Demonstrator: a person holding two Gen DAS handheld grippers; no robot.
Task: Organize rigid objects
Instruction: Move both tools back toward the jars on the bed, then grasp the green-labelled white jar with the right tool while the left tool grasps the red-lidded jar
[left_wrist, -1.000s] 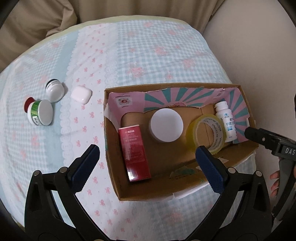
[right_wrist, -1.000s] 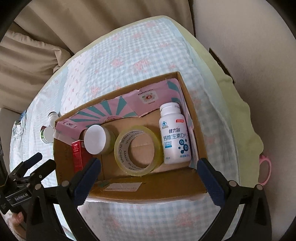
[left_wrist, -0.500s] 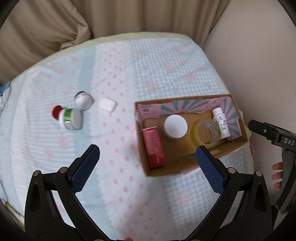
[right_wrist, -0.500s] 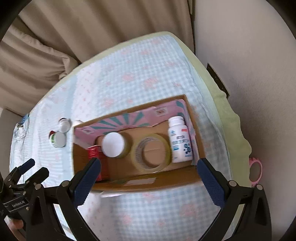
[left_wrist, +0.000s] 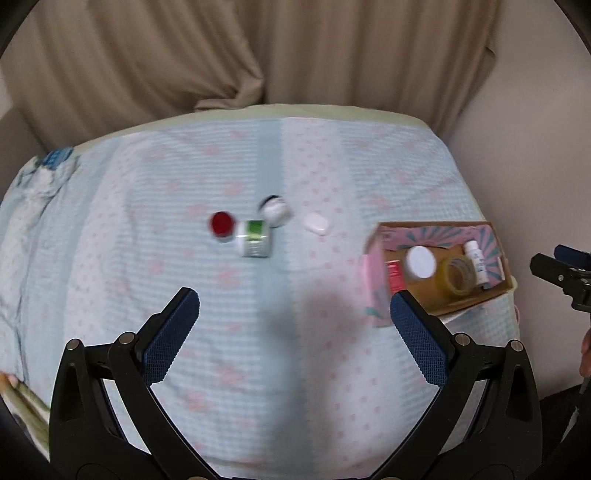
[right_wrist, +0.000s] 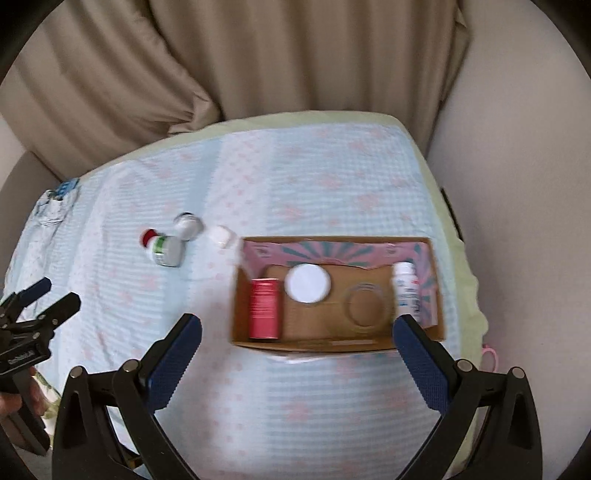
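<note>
A cardboard box (right_wrist: 255, 341) sits at the right of the bed and holds a red carton (right_wrist: 264, 308), a white-lidded jar (right_wrist: 307, 283), a tape roll (right_wrist: 365, 308) and a white bottle (right_wrist: 406, 291). The box also shows in the left wrist view (left_wrist: 465, 301). Left of it on the cloth lie a red-capped green-label bottle (left_wrist: 253, 238), a small white jar (left_wrist: 275, 210) and a white case (left_wrist: 317, 223). My left gripper (left_wrist: 294, 328) is open and empty, well back from them. My right gripper (right_wrist: 297, 350) is open and empty in front of the box.
The bed has a blue and pink patterned cloth (left_wrist: 258, 295). Beige curtains (left_wrist: 258, 55) hang behind it and a wall (right_wrist: 517, 147) stands on the right. A pink object (right_wrist: 491, 356) lies by the bed's right edge.
Both grippers have pulled back and up from the box, so the whole bed and the curtains now show. Both stay open and empty.
</note>
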